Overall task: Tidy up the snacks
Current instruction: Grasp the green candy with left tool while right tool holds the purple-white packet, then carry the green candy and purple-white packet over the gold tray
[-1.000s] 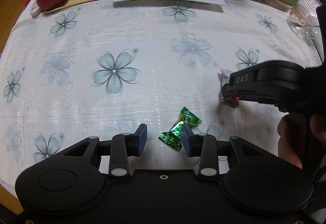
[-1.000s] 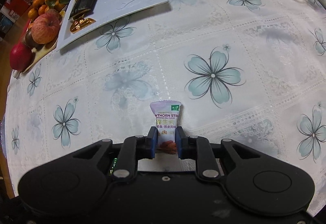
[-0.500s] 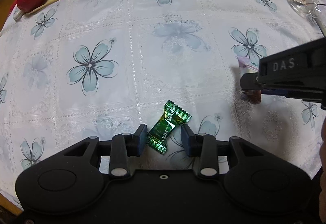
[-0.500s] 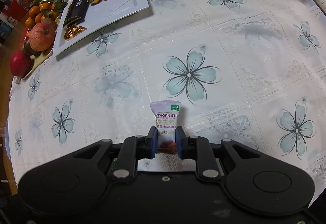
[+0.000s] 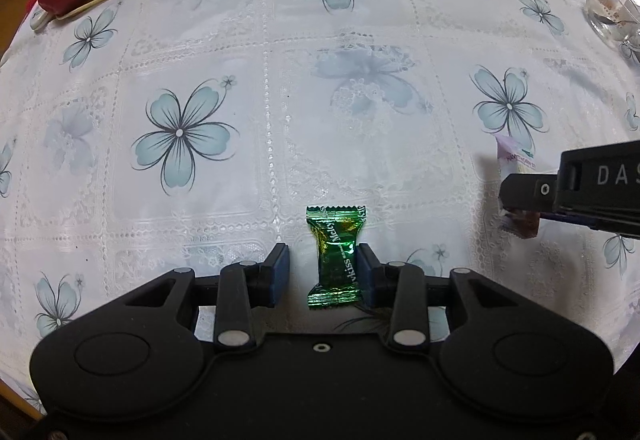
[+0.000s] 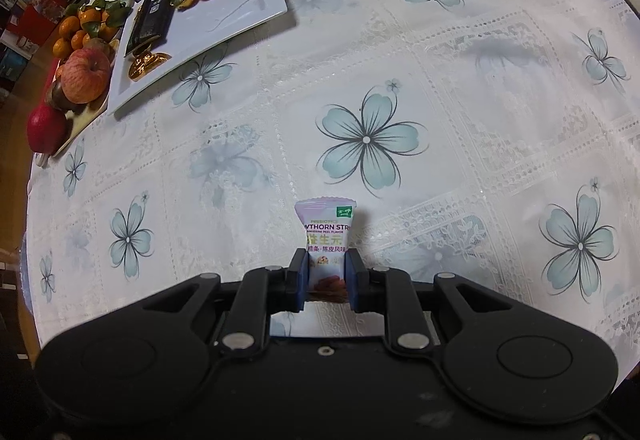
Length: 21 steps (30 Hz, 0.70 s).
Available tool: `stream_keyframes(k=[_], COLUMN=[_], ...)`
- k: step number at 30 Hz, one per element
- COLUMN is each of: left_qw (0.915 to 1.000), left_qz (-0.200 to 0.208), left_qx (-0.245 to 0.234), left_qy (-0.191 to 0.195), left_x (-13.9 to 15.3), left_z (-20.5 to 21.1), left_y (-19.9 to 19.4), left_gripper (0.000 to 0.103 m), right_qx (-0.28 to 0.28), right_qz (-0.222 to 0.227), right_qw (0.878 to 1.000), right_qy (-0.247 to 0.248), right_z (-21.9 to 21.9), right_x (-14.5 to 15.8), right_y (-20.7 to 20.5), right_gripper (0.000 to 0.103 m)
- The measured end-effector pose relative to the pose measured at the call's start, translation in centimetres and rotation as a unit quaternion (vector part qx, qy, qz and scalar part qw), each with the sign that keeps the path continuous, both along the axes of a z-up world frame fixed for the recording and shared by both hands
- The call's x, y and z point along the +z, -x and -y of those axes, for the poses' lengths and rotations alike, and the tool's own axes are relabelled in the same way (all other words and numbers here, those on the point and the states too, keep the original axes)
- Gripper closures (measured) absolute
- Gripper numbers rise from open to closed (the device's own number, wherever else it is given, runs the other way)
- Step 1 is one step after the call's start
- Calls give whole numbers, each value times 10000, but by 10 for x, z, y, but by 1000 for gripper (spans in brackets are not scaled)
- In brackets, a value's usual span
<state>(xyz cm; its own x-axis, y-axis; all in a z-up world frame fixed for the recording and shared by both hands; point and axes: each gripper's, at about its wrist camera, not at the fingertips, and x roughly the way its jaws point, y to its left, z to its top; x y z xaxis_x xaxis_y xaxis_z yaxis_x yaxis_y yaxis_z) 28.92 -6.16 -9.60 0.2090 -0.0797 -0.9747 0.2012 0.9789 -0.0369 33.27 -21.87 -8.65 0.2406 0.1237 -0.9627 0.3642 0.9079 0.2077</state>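
On a flower-patterned tabletop (image 5: 280, 80), two snacks are in hand. At left, the left hand-held gripper (image 5: 323, 272) points down over a green foil candy (image 5: 336, 256) lying flat on the cloth. Its jaws stand apart around the wrapper: the right pad seems to touch the candy's waist, while the left pad is clear of it, so nothing is clamped yet. The candy looks light, crinkly and slick. The firm middle appears the safest place to pinch, since the twisted, crimped ends would likely fold or slip away. Further right, the right hand-held gripper (image 6: 323, 276) is closed tight on the lower half of a pale purple hawthorn strip packet (image 6: 326, 240), holding it upright above the cloth. The packet looks soft and nearly weightless, so a gentle squeeze should do. Behind, a white rectangular plate (image 6: 240, 12) carries gold-wrapped sweets (image 6: 146, 65), a dark packet and mandarins, the likely destination for both snacks.
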Motion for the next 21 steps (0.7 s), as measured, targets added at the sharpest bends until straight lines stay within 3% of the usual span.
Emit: stream_keyframes(k=[5, 9, 21], left_qw=[9999, 9999, 9979], left_qz=[65, 104, 613], left_qx=[-53, -57, 152], left_qy=[-75, -49, 128], left_x=[0, 2, 33], left_z=[4, 3, -7], left_y=[-1, -2, 3], left_gripper=[57, 79, 79], right_qx=[58, 99, 210], right_qz=[7, -29, 440], right_qw=[10000, 9999, 9987], right_qy=[-31, -102, -171], right_z=[-1, -4, -5], right_x=[0, -1, 12], right_y=[0, 1, 6], right_gripper=[81, 81, 81])
